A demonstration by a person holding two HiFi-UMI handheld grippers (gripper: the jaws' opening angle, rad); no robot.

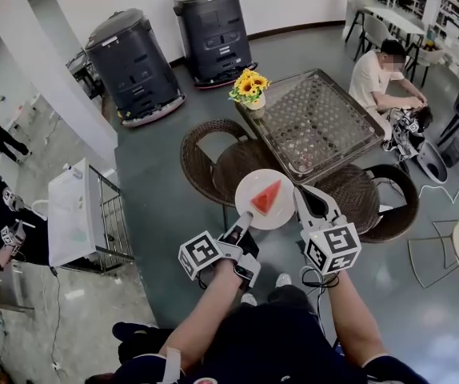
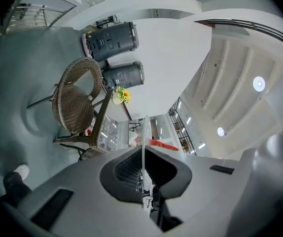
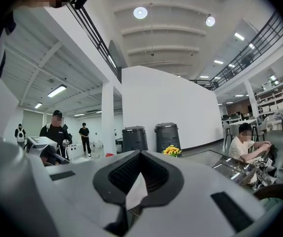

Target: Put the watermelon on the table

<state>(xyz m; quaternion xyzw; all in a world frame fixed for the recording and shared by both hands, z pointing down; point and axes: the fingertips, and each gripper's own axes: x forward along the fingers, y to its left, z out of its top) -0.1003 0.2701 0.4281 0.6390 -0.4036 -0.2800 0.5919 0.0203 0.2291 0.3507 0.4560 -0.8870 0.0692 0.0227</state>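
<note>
The watermelon (image 1: 267,198), a red wedge, lies near the middle of a round white plate (image 1: 253,184) that is carried in the air in front of the person, not yet over the desk (image 1: 317,118). Both tools share the load. The left gripper (image 1: 244,221) takes the rim at about 7 o'clock and the right gripper (image 1: 301,202) takes it at about 4 o'clock, so the plate is likely kept level by the two holds and the loose slice does not slide.

In the left gripper view the plate (image 2: 144,132) runs edge-on as a thin white line out of the left gripper (image 2: 144,149), whose fingers (image 2: 126,169) are pinched on its rim. The watermelon (image 2: 160,145) shows as a red strip beyond it. In the right gripper view a white corner of the plate (image 3: 136,194) sits inside the right gripper (image 3: 139,181), whose fingers (image 3: 124,174) are likewise closed on it.

The glass-topped desk stands at about 1 o'clock from the plate, well apart, with a pot of sunflowers (image 1: 249,85) at its near-left corner. A wicker chair (image 1: 213,158) lies between the person and the desk, so I judge that the plate has to pass over or beside it. The bare glass to the right of the flowers looks like the sensible landing place.
</note>
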